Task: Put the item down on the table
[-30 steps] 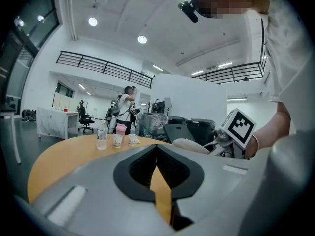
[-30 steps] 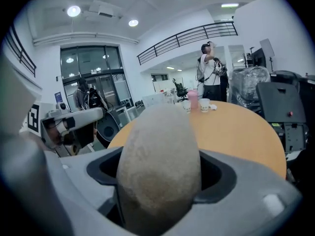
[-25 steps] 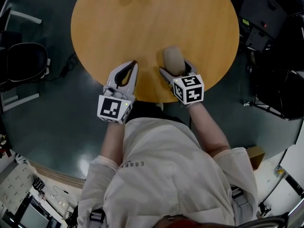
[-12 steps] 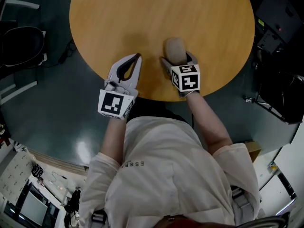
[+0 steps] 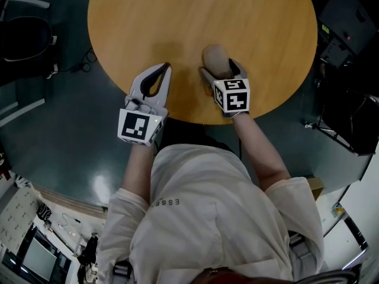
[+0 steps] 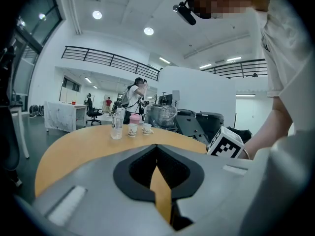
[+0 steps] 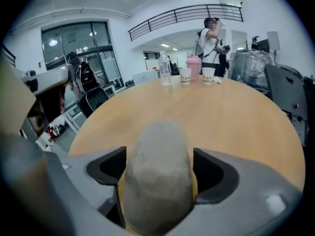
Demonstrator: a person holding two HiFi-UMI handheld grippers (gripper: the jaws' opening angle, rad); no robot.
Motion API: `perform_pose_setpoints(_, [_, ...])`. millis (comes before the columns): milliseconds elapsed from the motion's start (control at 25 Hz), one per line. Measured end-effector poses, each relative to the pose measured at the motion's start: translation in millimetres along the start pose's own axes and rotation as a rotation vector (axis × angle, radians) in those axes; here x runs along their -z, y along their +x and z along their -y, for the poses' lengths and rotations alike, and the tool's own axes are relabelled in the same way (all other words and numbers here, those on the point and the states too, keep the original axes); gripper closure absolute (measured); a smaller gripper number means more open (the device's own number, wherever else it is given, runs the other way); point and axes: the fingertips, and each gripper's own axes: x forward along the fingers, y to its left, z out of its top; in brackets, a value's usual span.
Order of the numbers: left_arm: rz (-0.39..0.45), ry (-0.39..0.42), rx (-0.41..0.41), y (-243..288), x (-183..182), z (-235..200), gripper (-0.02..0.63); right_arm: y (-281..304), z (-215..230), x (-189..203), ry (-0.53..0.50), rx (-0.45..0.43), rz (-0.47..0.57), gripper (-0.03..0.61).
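Observation:
A rounded grey-beige item [image 5: 215, 60], shaped like a potato or a stone, sits between the jaws of my right gripper [image 5: 217, 70], which is shut on it over the near part of the round wooden table [image 5: 177, 22]. In the right gripper view the item [image 7: 157, 176] fills the gap of the right gripper [image 7: 157, 156], pointing away over the table [image 7: 221, 117]. I cannot tell whether it touches the wood. My left gripper [image 5: 159, 76] is shut and holds nothing, at the table's near edge. Its tips meet in the left gripper view [image 6: 156, 146].
At the table's far side stand a clear bottle [image 7: 165, 69], a pink cup [image 7: 193, 65] and paper cups [image 7: 185, 75]. A dark chair [image 5: 23, 40] is on the floor to the left. Dark equipment [image 5: 349, 34] is on the right. A person stands beyond the table.
The head view has tilted, so the far table edge has gone out of sight. Both grippers have kept nearly the same place at the near edge, the right one still shut on the item.

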Motion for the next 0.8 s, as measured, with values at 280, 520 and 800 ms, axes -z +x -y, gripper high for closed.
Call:
perform_pose_setpoints(280, [0.102, 0.054, 0.044, -6, -39, 36, 0.606, -81, -2, -56, -0.040, 0.004, 0.345, 0.200])
perform_pose_setpoints(520, [0.187, 0.124, 0.086, -17, -74, 73, 0.606, -169, 10, -95, -0.010, 0.069, 0.622, 0.433])
perform_pose_setpoints(800, [0.226, 0.137, 0.100, -41, -94, 111, 0.606, -225, 10, -85, -0.048, 0.089, 0.695, 0.587])
